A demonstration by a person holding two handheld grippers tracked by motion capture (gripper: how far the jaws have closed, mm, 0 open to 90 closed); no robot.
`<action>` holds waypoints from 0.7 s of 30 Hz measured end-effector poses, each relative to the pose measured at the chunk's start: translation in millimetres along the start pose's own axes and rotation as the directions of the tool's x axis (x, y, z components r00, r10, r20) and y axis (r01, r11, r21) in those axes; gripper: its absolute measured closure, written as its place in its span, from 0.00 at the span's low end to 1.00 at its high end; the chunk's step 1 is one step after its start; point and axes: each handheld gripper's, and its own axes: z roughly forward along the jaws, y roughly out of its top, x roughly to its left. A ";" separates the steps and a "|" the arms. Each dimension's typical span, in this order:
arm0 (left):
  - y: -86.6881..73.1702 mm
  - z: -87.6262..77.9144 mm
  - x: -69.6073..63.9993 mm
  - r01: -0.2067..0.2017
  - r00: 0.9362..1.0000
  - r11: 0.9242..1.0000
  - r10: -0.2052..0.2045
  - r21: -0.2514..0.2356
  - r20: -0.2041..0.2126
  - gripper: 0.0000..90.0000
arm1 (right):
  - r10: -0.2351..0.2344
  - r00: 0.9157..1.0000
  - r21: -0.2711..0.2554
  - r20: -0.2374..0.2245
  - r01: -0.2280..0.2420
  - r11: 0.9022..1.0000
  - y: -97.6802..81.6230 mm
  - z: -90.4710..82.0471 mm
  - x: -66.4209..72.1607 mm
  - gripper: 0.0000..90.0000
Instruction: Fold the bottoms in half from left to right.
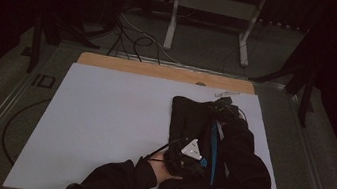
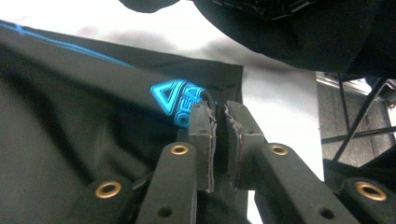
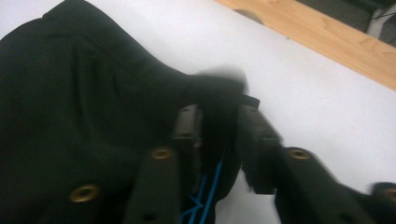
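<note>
The left gripper [image 2: 217,116] has its jaws nearly together, pinching the black garment [image 1: 191,123] at its near edge, just beside a blue printed logo [image 2: 176,99]. The right gripper [image 3: 219,123] is clamped on a bunched far corner of the same cloth, though blur softens that view. The garment lies on the white table [image 1: 106,125] between the two. This looks like folding or spreading; next, both should lift together, keeping the cloth taut.
</note>
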 end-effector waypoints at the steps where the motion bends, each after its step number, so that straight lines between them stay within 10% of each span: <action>1: 0.9 0.1 -1.4 -0.009 1.000 1.000 0.009 0.000 0.003 0.88 | 0.006 1.000 0.000 0.001 -0.006 1.000 -0.1 -0.8 -0.5 0.65; 6: 2.6 -3.2 -4.5 -0.016 0.999 1.000 0.017 -0.018 0.033 0.79 | 0.058 0.998 -0.045 -0.008 -0.058 0.997 -1.5 -19.8 -3.6 0.46; 12: 4.3 -14.9 -7.4 -0.020 0.999 0.998 0.022 -0.056 0.032 0.43 | 0.077 0.992 -0.071 -0.100 -0.085 0.994 -9.6 -41.2 1.6 0.20; 21: -2.5 -32.6 -0.4 -0.010 0.999 0.997 0.008 -0.072 -0.032 0.01 | 0.064 0.984 -0.091 -0.164 -0.080 0.993 -24.2 -67.0 14.3 0.13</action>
